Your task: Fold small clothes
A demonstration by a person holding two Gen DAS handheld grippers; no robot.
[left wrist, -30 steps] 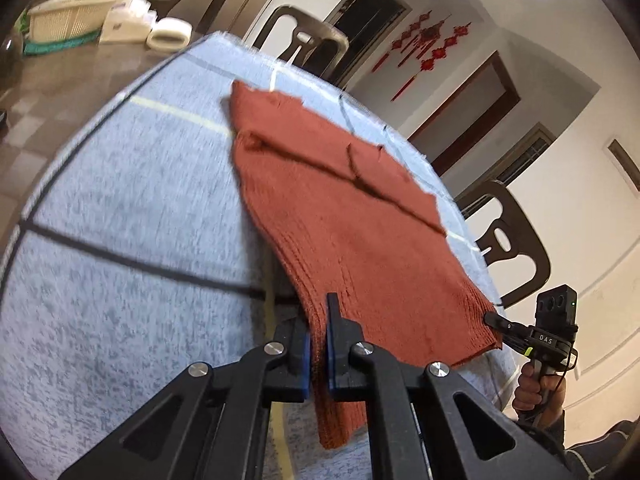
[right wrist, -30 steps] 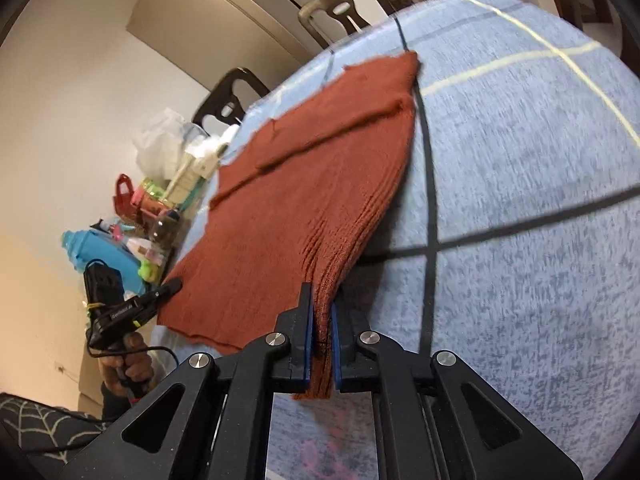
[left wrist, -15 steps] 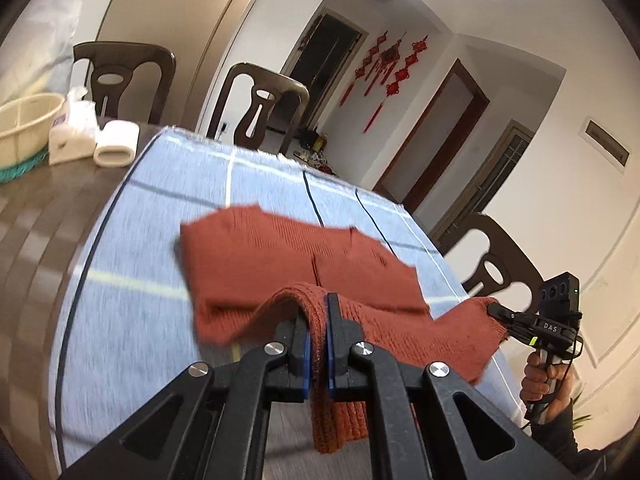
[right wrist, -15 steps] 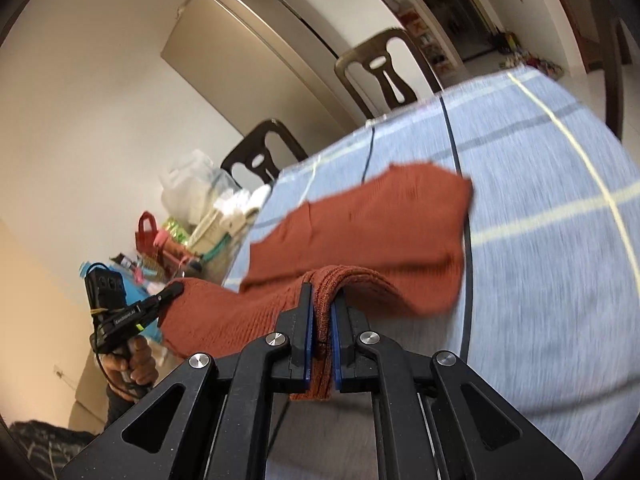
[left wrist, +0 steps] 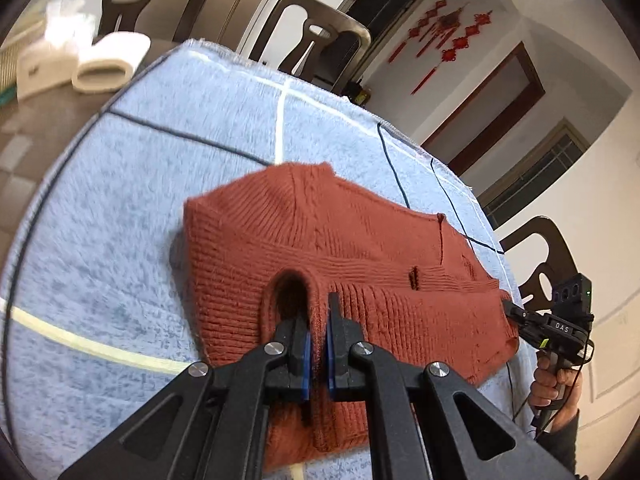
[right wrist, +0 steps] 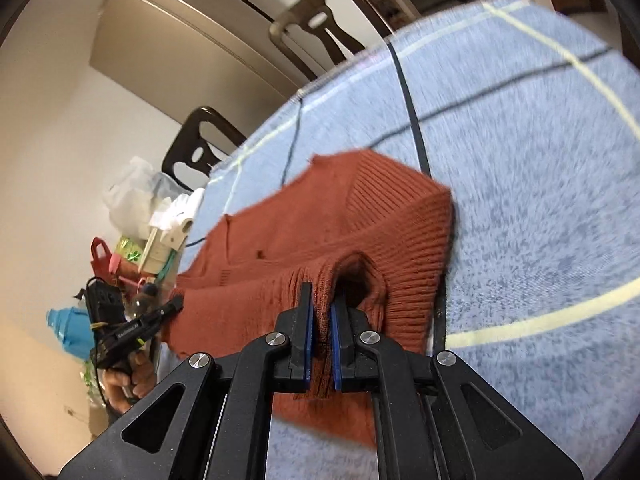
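A rust-red knitted sweater (left wrist: 320, 248) lies on a light blue checked cloth (left wrist: 120, 208), its near edge doubled over the far part. My left gripper (left wrist: 318, 312) is shut on the left corner of that raised edge, the knit bunched between the blue pads. My right gripper (right wrist: 322, 300) is shut on the opposite corner of the sweater (right wrist: 360, 216). In the left wrist view the right gripper (left wrist: 516, 314) appears at the sweater's right end, held by a hand (left wrist: 554, 384). The left gripper (right wrist: 170, 308) is at the sweater's left end in the right wrist view.
Dark chairs (left wrist: 320, 32) stand along the far side of the table. A white paper roll (left wrist: 108, 64) and a white box (left wrist: 40, 68) sit at the back left. Bags, bottles and a blue container (right wrist: 68, 330) crowd the table end. A chair (left wrist: 548, 256) stands at the right.
Both grippers carried the sweater's near edge away from me over the far part, folding the garment roughly in half. The views swung up and then down toward the table.
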